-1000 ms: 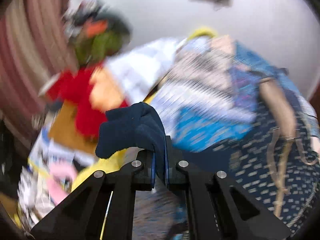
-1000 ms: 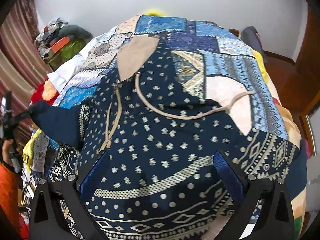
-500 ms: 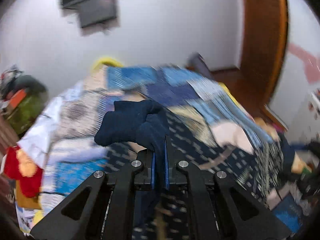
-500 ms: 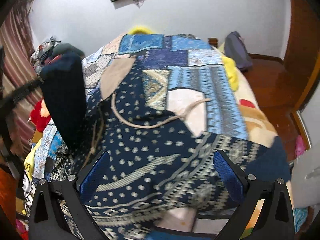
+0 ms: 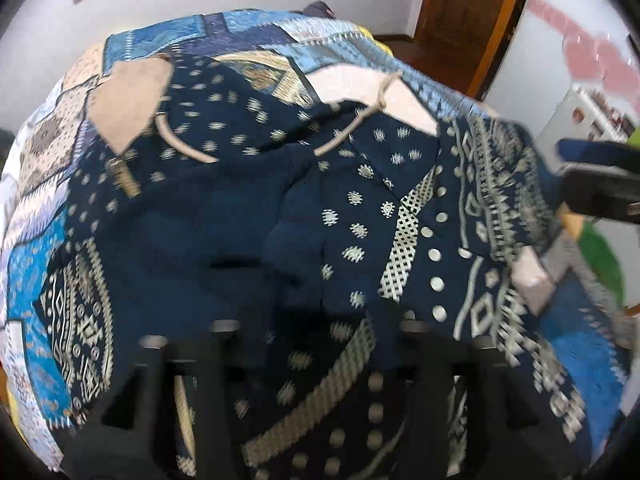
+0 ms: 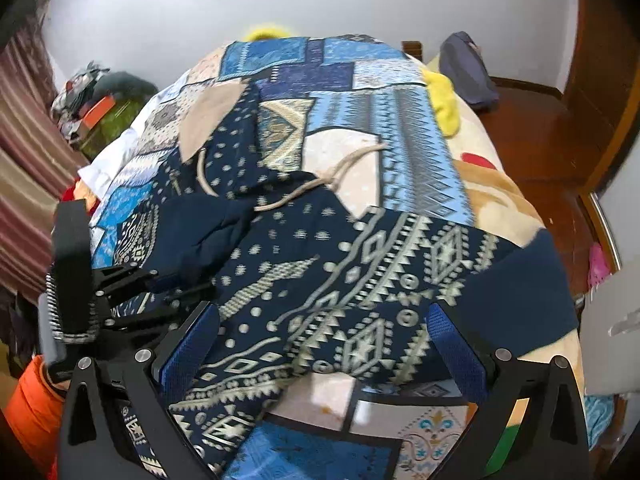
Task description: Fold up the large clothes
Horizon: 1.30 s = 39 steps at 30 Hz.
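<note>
A navy patterned hoodie (image 6: pixel 352 264) with a beige hood lining (image 6: pixel 208 120) and beige drawstring (image 6: pixel 320 186) lies on the bed; it also shows in the left wrist view (image 5: pixel 360 220). Its plain navy sleeve (image 6: pixel 204 232) is folded across the body. My left gripper (image 5: pixel 316 344) sits low over the sleeve (image 5: pixel 240 232) with its jaws apart, blurred; it shows in the right wrist view (image 6: pixel 160 292) at the sleeve's end. My right gripper (image 6: pixel 320 344) is wide open and empty above the hoodie's hem; part of it (image 5: pixel 600 188) shows at the right of the left wrist view.
A blue patchwork quilt (image 6: pixel 400 120) covers the bed. A pile of clothes (image 6: pixel 100 100) and a striped curtain (image 6: pixel 24 160) stand at the left. A wooden door (image 5: pixel 472 8) and floor with a dark bag (image 6: pixel 468 68) are at the right.
My left gripper carried the sleeve from the bed's left side across onto the hoodie's body and opened, letting it go. My right gripper stayed open and drew back a little.
</note>
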Motion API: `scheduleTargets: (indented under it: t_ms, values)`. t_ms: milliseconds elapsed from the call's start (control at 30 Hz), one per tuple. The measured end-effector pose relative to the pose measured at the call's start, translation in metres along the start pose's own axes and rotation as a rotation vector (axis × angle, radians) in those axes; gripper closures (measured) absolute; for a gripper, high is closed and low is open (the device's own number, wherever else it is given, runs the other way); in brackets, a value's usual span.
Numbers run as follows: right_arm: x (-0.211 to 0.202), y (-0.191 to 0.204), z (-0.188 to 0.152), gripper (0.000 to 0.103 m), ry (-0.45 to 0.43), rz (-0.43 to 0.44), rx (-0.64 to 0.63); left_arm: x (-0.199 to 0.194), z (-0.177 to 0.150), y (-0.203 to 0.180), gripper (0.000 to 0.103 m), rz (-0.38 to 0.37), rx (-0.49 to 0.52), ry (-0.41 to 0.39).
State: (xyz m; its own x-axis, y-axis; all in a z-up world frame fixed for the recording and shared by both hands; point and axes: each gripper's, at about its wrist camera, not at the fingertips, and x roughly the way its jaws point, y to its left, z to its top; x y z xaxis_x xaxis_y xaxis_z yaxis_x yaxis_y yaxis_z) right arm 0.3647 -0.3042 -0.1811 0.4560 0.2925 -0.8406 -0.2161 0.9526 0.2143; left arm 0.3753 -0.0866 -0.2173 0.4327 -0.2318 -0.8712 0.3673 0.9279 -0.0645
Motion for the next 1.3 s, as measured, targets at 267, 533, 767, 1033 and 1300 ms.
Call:
scheduleTargets:
  t_ms: [267, 533, 767, 1033, 1300]
  values:
    - [0.025, 0.060, 0.019, 0.000, 0.016, 0.034, -0.094, -0.062, -0.034, 0.081, 0.025, 0.170, -0.090, -0.098]
    - [0.090, 0.138, 0.035, 0.001, 0.084, -0.012, -0.272, -0.030, -0.075, 0.183, 0.025, 0.331, -0.252, 0.015]
    - [0.147, 0.172, 0.043, 0.037, 0.125, -0.136, -0.396, 0.017, -0.094, 0.218, 0.025, 0.270, -0.374, 0.086]
    - [0.139, 0.163, 0.044, 0.085, 0.063, -0.163, -0.387, 0.033, -0.098, 0.215, 0.025, 0.277, -0.349, 0.099]
    - [0.088, 0.113, 0.040, 0.091, 0.003, -0.215, -0.292, 0.031, -0.095, 0.224, 0.025, 0.286, -0.345, 0.122]
